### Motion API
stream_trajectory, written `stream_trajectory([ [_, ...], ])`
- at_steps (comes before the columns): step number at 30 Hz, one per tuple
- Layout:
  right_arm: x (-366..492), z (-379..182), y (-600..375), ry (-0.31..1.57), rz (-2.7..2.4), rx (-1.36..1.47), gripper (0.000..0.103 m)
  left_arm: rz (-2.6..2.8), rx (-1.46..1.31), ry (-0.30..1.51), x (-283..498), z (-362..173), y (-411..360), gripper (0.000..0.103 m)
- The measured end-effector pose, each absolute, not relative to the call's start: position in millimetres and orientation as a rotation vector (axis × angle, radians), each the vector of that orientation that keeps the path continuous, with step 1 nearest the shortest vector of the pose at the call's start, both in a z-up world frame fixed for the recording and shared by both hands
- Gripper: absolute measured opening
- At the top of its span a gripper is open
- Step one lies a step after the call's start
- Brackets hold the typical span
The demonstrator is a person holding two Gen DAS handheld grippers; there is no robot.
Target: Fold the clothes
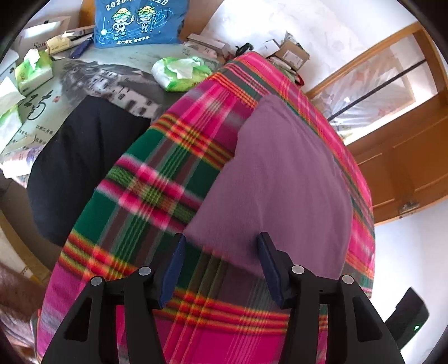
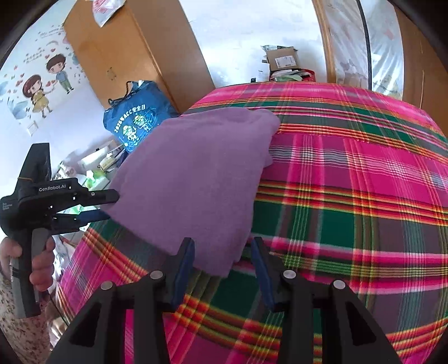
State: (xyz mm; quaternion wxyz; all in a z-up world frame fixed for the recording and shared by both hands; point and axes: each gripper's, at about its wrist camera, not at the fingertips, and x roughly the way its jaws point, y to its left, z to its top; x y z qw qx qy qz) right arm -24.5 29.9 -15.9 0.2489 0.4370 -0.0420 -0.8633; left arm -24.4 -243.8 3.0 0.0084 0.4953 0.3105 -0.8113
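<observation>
One purple garment, folded into a flat rectangle, lies on a pink, green and orange plaid blanket. Seen from the right wrist, the garment sits on the left part of the blanket, its near corner reaching down between the right gripper's fingers; its far right corner is bunched and slightly rumpled.

Left gripper: jaws spread apart, nothing between them, hovering at the garment's near edge. From the right wrist it appears at the left side, blue pad tips just beside the garment's left edge; contact cannot be told. A hand grips its handle.

Right gripper: jaws released, wide apart, nothing clamped, above the near corner of the garment.

One black garment lies left of the blanket, partly tucked under its edge, on a printed table cover.

Containers, far side:
- One blue tote bag with a cartoon print, upright; contents not visible.
- Two green tissue packs, opened, white tissue showing from each: one at far left, one near the blanket's far edge.
- One open cardboard box beyond the blanket; contents unclear.

Wooden cabinet against the far wall; cartoon wall stickers to its left.
</observation>
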Motion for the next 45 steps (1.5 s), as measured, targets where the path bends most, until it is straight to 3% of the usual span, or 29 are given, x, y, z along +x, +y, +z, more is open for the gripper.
stream_trajectory([
  [9,-6,-26,14,-0.038,-2.320,1.254,0.043,-2.604,1.526,0.753,-1,12,-213,0.055],
  [21,4,-32,2,0.093,-2.427,1.300,0.044,-2.635,1.470,0.271,3,3,-168,0.055],
  [32,1,-34,15,0.129,-2.510,1.294,0.046,-2.611,1.473,0.171,0,-8,-158,0.056],
  [45,-2,-36,18,0.168,-2.559,1.256,0.049,-2.617,1.432,0.156,0,-10,-150,0.067],
])
